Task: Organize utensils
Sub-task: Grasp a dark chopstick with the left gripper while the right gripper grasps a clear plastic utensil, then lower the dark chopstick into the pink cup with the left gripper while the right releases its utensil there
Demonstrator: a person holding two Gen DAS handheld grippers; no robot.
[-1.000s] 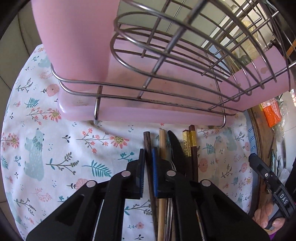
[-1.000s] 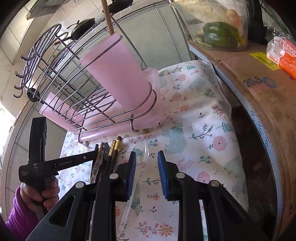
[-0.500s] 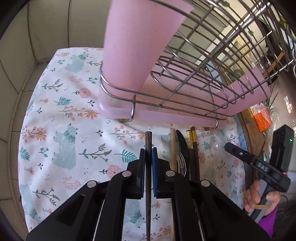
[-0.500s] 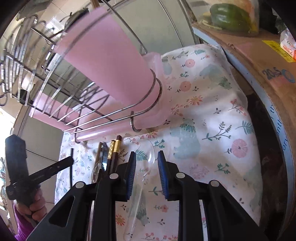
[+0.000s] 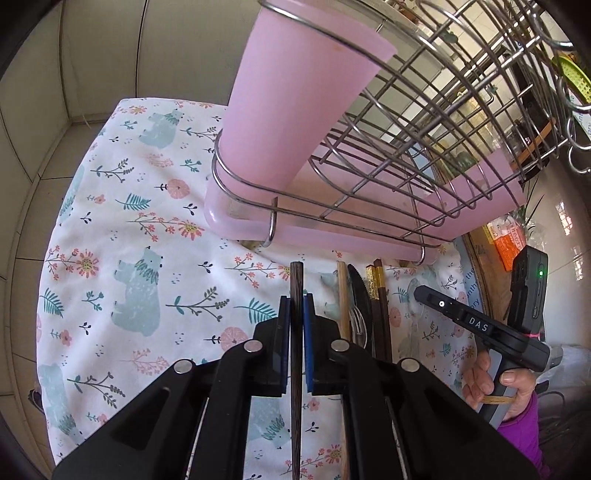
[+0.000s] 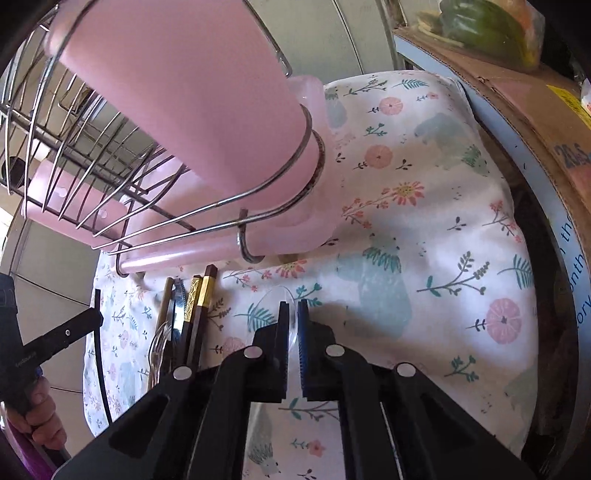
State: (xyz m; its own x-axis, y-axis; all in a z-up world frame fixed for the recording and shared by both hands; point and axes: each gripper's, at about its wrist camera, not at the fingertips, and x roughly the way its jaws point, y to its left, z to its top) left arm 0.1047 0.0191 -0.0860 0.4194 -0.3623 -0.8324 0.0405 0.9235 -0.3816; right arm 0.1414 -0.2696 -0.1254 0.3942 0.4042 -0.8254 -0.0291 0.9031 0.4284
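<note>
My left gripper [image 5: 296,308] is shut on a dark wooden chopstick [image 5: 296,280], held clear of the floral cloth [image 5: 129,258]. From the right wrist view that chopstick [image 6: 100,362] hangs below the left gripper [image 6: 96,318]. On the cloth lie a light chopstick [image 5: 343,291], a black knife [image 5: 360,291], a fork [image 5: 356,323] and gold-banded chopsticks [image 5: 376,288]. My right gripper [image 6: 293,314] has its jaws closing on a clear plastic spoon [image 6: 282,297], and the pads press its neck. A pink cup [image 5: 295,103] stands in the wire rack [image 5: 424,122] behind.
The rack sits in a pink drip tray [image 5: 332,236] at the back of the cloth. A cardboard box [image 6: 535,110] carrying a green pepper [image 6: 487,22] borders the right side. An orange packet [image 5: 506,240] lies near it. Tiled wall closes the left and back.
My left gripper lifted the dark chopstick out of the row and drew back from the rack. My right gripper sank over the clear spoon and its jaws went from apart to pressed together.
</note>
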